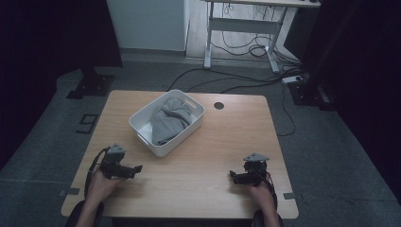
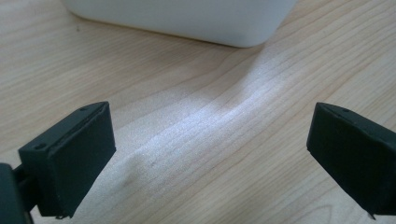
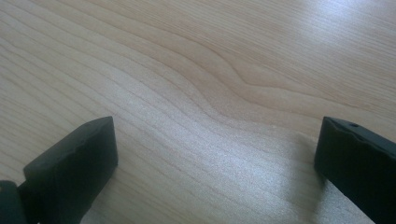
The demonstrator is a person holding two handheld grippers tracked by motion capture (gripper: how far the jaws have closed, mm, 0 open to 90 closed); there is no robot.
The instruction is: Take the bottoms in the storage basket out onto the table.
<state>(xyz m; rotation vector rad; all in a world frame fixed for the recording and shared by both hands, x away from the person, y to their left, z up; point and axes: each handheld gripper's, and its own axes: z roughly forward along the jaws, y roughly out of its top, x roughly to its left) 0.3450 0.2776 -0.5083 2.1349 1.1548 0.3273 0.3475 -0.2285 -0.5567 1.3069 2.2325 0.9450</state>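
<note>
Both tools, left tool (image 1: 137, 168) and right tool (image 1: 232, 174), rest spread and empty on the pale wooden rectangular worktop (image 1: 208, 142), at seven and five o'clock. Toward twelve sits the white rectangular plastic basket (image 1: 142, 126), with the crumpled grey cloth (image 1: 169, 120) inside. Judged risk: a one-sided pinch may drag the light basket, or lift only a fold.

- One white bin (image 1: 166, 137) on the table (image 1: 203, 189) — toward 12 o'clock.
- One grey cloth (image 1: 169, 121) in it.
- Two grippers — left gripper (image 1: 133, 170) at 8 o'clock, right gripper (image 1: 235, 177) at 4 o'clock.
- One round hole (image 1: 218, 105) in the tabletop.
</note>
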